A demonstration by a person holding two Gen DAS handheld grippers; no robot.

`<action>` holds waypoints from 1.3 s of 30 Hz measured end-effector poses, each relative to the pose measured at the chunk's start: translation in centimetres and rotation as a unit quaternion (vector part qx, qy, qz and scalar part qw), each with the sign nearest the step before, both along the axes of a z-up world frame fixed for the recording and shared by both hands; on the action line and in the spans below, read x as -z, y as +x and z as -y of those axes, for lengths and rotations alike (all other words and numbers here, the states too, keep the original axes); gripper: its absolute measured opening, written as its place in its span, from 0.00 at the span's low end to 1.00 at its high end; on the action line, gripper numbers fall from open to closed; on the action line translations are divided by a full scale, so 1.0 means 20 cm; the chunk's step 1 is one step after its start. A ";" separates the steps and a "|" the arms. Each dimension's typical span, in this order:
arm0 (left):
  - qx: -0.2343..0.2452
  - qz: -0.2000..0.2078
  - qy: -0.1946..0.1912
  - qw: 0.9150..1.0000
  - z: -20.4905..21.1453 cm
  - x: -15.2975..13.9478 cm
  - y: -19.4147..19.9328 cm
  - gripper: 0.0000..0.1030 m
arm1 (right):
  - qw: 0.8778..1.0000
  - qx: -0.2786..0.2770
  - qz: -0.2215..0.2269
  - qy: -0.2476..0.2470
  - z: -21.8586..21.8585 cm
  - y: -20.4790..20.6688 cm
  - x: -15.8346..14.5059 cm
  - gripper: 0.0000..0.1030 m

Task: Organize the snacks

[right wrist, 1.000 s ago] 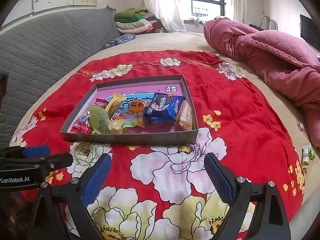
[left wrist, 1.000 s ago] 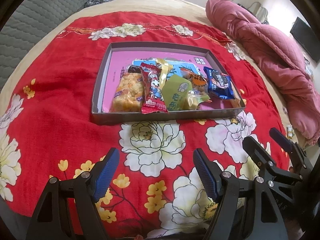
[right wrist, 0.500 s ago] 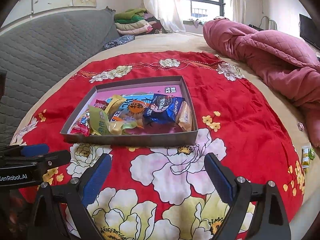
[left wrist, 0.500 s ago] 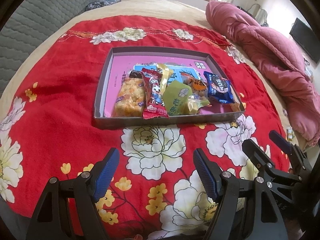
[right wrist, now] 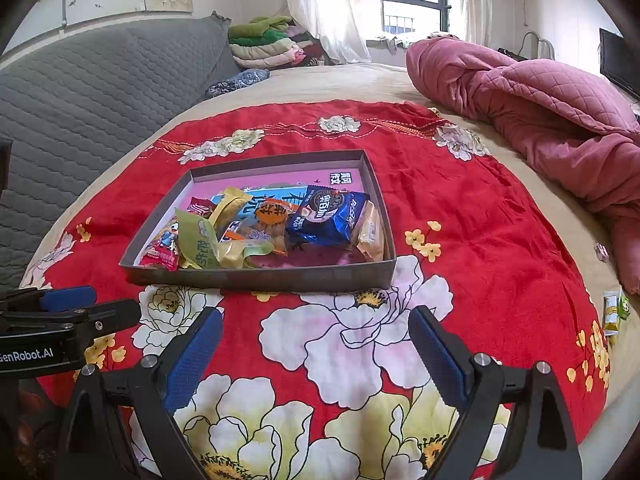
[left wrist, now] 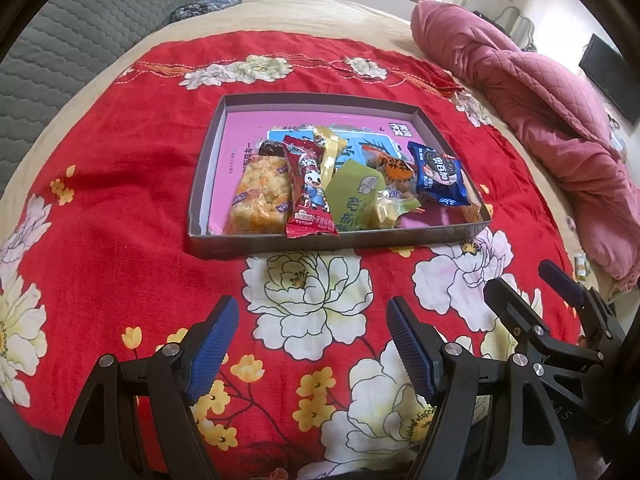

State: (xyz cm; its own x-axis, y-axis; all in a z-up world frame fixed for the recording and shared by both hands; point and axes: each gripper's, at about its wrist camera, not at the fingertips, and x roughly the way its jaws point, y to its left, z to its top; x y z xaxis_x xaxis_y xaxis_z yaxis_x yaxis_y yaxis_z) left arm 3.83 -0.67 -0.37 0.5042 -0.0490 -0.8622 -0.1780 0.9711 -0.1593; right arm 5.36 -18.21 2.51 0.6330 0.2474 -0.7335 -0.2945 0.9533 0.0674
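Observation:
A grey shallow box (left wrist: 208,184) with a pink floor lies on the red flowered cloth and holds several snack packets: a yellow puffed-rice bar (left wrist: 262,196), a red packet (left wrist: 308,188), a green packet (left wrist: 352,196) and a blue cookie packet (left wrist: 440,178). The box (right wrist: 260,278) and blue packet (right wrist: 332,216) also show in the right wrist view. My left gripper (left wrist: 312,340) is open and empty, well short of the box. My right gripper (right wrist: 316,344) is open and empty, also short of the box, and shows at the left view's right edge (left wrist: 532,300).
A rolled pink quilt (right wrist: 540,108) lies at the right. A grey padded headboard (right wrist: 80,92) rises at the left, folded clothes (right wrist: 268,46) at the back. A small green and white packet (right wrist: 614,314) lies on the beige sheet beyond the cloth's right edge.
Both views have drawn back and tilted up slightly, so the box sits a little lower in frame. Both grippers stay open and empty. The snacks have not moved.

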 end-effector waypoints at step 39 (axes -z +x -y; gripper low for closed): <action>-0.009 -0.008 0.020 1.000 0.00 0.02 0.01 0.75 | 1.000 0.000 0.000 0.001 0.00 0.00 0.00 0.91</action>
